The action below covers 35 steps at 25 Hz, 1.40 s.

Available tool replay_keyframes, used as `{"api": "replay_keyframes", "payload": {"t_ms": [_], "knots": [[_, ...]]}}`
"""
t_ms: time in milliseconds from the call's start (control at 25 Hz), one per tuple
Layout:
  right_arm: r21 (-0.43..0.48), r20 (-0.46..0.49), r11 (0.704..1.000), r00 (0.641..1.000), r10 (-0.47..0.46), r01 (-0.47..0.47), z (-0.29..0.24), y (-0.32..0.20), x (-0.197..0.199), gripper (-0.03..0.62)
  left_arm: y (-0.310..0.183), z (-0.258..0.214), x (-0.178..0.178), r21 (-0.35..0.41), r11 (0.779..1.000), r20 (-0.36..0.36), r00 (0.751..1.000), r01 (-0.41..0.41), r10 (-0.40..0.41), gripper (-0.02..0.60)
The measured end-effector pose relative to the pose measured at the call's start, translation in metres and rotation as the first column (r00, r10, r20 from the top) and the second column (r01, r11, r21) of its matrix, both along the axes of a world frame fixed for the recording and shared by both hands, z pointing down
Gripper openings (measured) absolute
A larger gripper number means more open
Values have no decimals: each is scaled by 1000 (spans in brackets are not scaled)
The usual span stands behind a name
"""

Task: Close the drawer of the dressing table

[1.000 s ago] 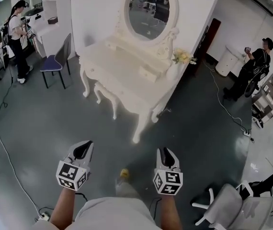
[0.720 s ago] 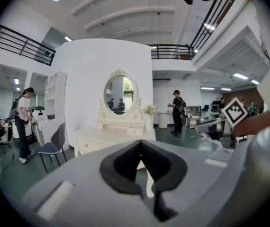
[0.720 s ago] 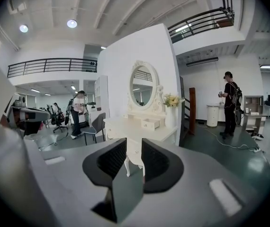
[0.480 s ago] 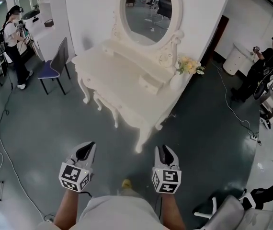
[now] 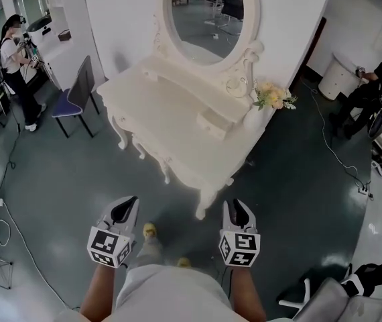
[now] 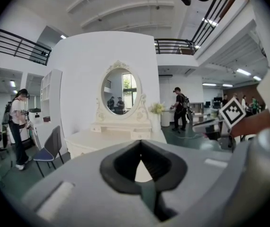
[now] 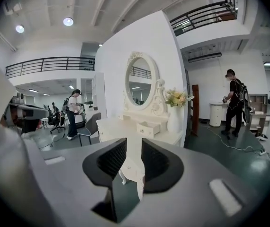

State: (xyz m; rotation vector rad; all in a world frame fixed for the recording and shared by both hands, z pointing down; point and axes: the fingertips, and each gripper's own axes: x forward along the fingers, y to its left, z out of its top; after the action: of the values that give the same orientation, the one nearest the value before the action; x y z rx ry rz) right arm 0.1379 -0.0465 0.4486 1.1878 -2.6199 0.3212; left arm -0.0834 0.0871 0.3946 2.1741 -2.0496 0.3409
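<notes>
The white dressing table point(image 5: 167, 102) with an oval mirror point(image 5: 208, 9) stands ahead of me against a white wall. A small drawer point(image 5: 210, 122) on its top shelf is pulled out; it also shows in the right gripper view as the drawer point(image 7: 147, 128). Both grippers hang low over the dark floor, well short of the table, and neither holds anything. My left gripper point(image 5: 123, 208) point(image 6: 140, 148) has its tips touching. The jaws of my right gripper point(image 5: 237, 212) point(image 7: 133, 151) stand a narrow gap apart.
A vase of flowers point(image 5: 271, 99) stands at the table's right end. A dark chair point(image 5: 76, 96) is to the left, an office chair point(image 5: 338, 299) at the lower right. People stand far left point(image 5: 13, 52) and far right point(image 5: 373, 89). Cables point(image 5: 335, 153) trail over the floor.
I have walked closer to the dressing table, which now sits larger and lower in the head view. Both grippers kept their pose in front of me.
</notes>
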Motion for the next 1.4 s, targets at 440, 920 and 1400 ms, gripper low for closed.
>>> {"api": "replay_keyframes", "payload": {"t_ms": [440, 920, 1400], "knots": [[-41, -19, 996, 997, 79, -80, 21, -101, -91, 83, -122, 23, -96, -10, 996, -36, 996, -85, 85, 0], [-104, -54, 952, 957, 283, -288, 29, -203, -188, 83, -261, 37, -207, -59, 963, -108, 961, -263, 256, 0], [-137, -71, 886, 897, 437, -443, 41, -248, -204, 83, -348, 57, -215, -107, 885, -139, 888, -453, 438, 0]]}}
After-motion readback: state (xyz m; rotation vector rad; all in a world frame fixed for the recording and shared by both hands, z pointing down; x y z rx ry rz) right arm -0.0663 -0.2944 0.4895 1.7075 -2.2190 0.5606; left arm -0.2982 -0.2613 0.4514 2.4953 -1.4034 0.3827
